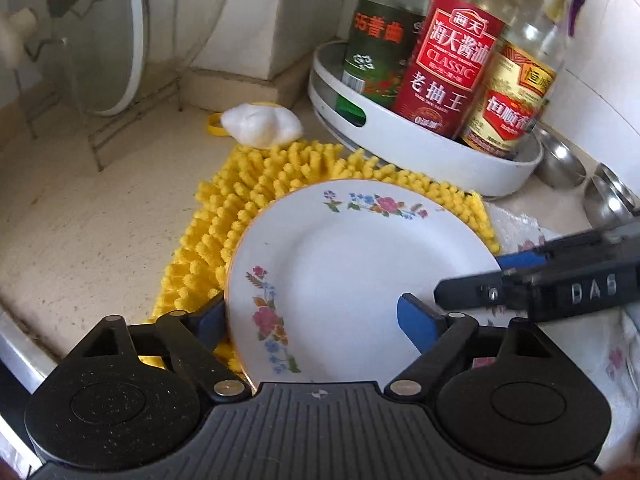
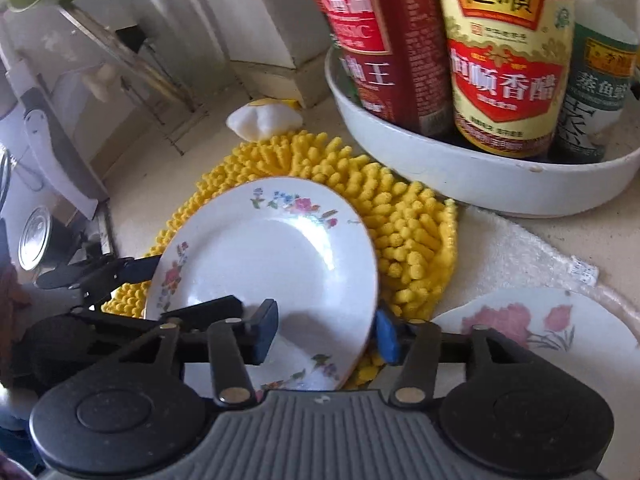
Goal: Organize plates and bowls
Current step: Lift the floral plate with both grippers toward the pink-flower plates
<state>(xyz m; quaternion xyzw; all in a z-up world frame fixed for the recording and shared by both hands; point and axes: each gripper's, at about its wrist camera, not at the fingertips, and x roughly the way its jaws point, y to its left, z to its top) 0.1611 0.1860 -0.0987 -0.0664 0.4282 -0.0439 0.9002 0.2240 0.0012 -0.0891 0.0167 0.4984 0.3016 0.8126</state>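
Porcelain dinner plate, white with a floral rim, resting on the yellow chenille mat: probably rigid, fairly light, glaze-slick and quick to chip, so best pinched at the thin raised rim rather than the smooth well. Left tongs spread wide astride its near edge, right tongs spread across the opposite edge, neither pressing on it. Second flowered plate just beside the mat, on a nubby white towel.
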